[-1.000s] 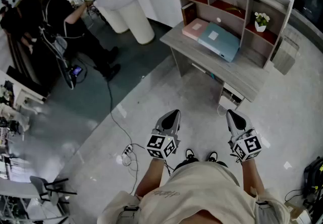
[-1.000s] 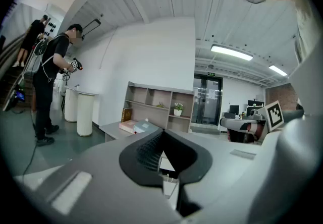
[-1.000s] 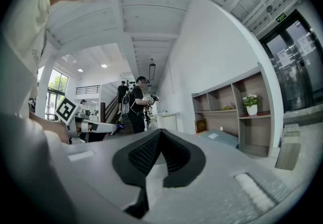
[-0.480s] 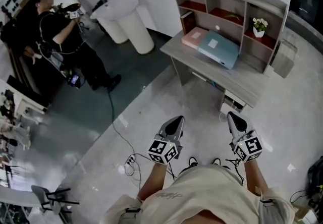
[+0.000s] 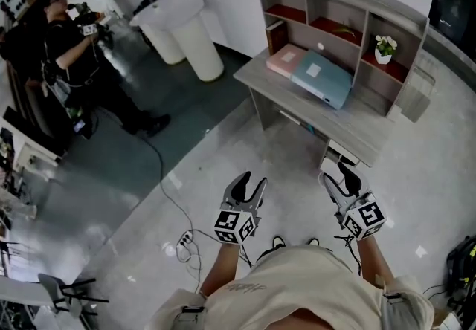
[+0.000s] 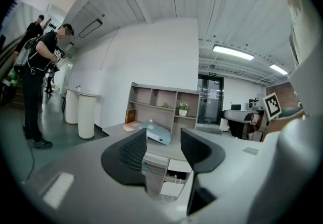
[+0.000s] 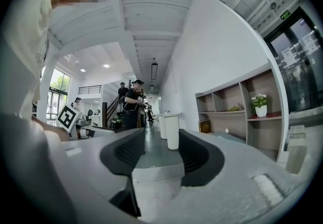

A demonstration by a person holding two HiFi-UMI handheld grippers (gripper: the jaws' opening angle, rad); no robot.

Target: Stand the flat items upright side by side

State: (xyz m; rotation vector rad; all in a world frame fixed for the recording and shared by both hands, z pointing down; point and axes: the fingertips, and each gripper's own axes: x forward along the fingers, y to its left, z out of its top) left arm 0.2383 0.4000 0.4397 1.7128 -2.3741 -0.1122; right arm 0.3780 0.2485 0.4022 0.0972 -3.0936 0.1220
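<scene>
A flat blue folder [image 5: 321, 77] and a flat pink one [image 5: 285, 59] lie side by side on the grey desk [image 5: 357, 124], under its shelf unit [image 5: 338, 5]. The left gripper view shows the blue folder [image 6: 159, 133] and the pink one [image 6: 132, 126] far ahead. My left gripper [image 5: 247, 186] and right gripper [image 5: 336, 176] hover over the floor, well short of the desk. Both have just been opening, and both stand open with nothing between the jaws. The left gripper [image 6: 164, 142] points at the desk. The right gripper [image 7: 161, 147] points past it down the room.
A brown book [image 5: 276, 30] stands in the shelf's left bay, and a potted plant [image 5: 384, 47] sits in the right bay. A white round pedestal table [image 5: 182, 20] stands left of the desk. Another person [image 5: 67, 46] stands far left. A cable and power strip [image 5: 184, 235] lie on the floor.
Both grippers' jaws went from shut to open. The person at the far left moved further left.
</scene>
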